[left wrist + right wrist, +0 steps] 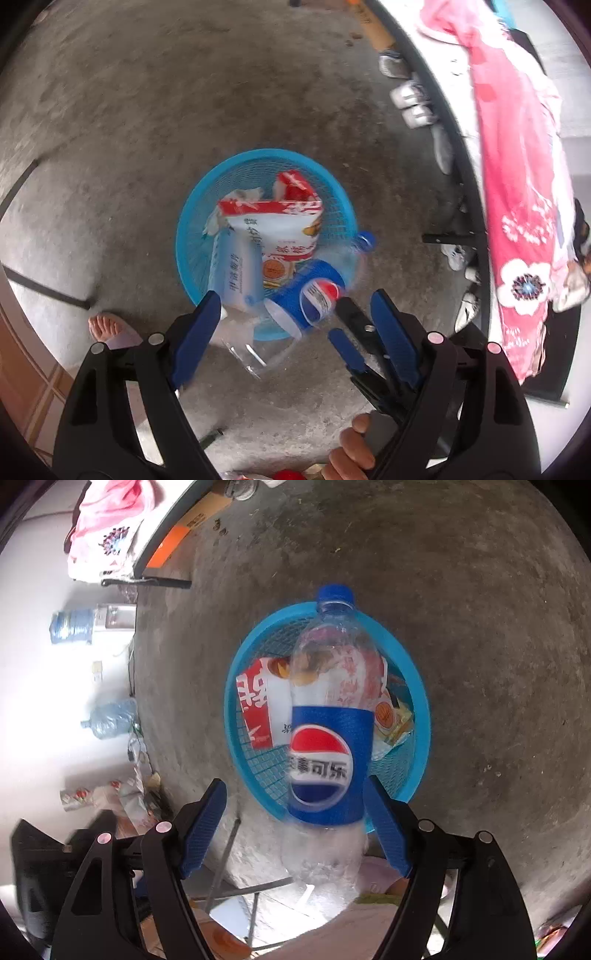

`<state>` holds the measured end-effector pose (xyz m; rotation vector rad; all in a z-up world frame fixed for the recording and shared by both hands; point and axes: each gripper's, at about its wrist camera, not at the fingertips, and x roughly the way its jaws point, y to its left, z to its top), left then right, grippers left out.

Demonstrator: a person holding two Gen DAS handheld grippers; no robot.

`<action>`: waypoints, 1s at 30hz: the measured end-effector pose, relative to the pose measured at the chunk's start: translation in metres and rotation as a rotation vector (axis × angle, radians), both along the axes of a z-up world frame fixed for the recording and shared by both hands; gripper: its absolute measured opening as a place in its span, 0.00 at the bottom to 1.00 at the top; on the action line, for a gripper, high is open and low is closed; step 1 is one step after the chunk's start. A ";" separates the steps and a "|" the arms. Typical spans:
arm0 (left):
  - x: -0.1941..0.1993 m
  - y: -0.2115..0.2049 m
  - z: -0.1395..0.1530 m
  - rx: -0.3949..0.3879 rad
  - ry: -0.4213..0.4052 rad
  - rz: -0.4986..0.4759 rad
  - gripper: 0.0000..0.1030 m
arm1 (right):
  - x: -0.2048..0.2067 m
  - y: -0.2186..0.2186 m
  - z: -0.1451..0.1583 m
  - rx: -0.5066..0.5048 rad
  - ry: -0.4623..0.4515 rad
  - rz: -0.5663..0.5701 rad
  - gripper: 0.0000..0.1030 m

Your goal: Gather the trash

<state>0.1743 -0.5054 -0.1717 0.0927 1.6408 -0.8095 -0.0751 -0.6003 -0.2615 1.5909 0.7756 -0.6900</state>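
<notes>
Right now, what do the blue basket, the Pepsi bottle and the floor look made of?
Blue basket: moulded plastic, by its mesh wall and smooth rim. Pepsi bottle: clear thin plastic, see-through, with a glossy blue label and cap. Floor: probably bare concrete, grey, mottled and matte.

The floor was bare grey concrete, stained and mottled. A dark-framed bed ran along one side, with a pink flowered blanket draped over it and several shoes lined up at its foot. Against a bright white wall stood a water dispenser, and large blue water jugs lay near it. A flattened cardboard box lay by the bed.
</notes>
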 end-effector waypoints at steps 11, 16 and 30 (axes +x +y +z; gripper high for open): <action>-0.007 0.026 0.056 -0.128 -0.088 -0.027 0.77 | -0.025 0.006 0.032 -0.123 0.036 0.014 0.72; -0.014 0.059 0.095 -0.202 -0.144 -0.037 0.77 | -0.032 0.012 0.056 -0.198 0.040 0.059 0.72; -0.055 0.184 0.213 -0.417 -0.422 0.015 0.81 | -0.033 0.068 0.150 -0.470 0.023 0.253 0.72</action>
